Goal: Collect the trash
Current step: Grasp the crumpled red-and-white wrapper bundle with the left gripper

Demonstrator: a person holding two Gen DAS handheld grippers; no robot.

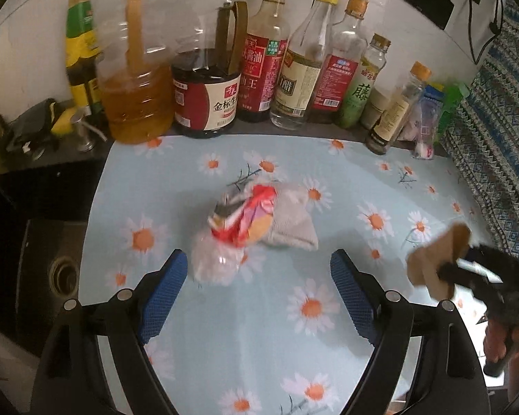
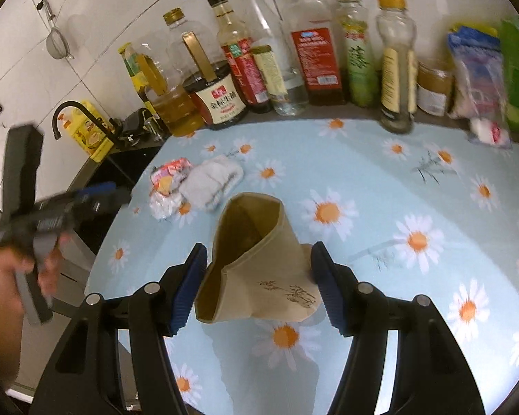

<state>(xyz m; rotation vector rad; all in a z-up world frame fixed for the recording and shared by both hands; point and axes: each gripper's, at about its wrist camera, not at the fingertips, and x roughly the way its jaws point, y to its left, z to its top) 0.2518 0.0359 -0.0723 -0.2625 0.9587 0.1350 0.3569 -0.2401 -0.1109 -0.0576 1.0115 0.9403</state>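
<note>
A crumpled red-and-white plastic wrapper (image 1: 240, 223) lies on the daisy-print tablecloth (image 1: 328, 186), against a folded grey cloth (image 1: 294, 231). My left gripper (image 1: 259, 276) hovers just in front of them, open, its blue pads (image 1: 166, 287) clear of the wrapper. My right gripper (image 2: 259, 287) is shut on a brown paper bag (image 2: 256, 242) with its mouth facing away, held above the table. That bag (image 1: 439, 259) and gripper also show at the right edge of the left wrist view. In the right wrist view the wrapper (image 2: 166, 186), cloth (image 2: 214, 180) and left gripper (image 2: 97, 195) are at the left.
A row of oil, soy sauce and vinegar bottles (image 1: 207, 97) lines the back wall (image 2: 315, 65). A dark sink with a black faucet (image 2: 62, 117) and a yellow box (image 2: 90, 131) lies left of the table. Packets (image 2: 477, 79) stand back right; a patterned cloth (image 1: 494, 131) hangs right.
</note>
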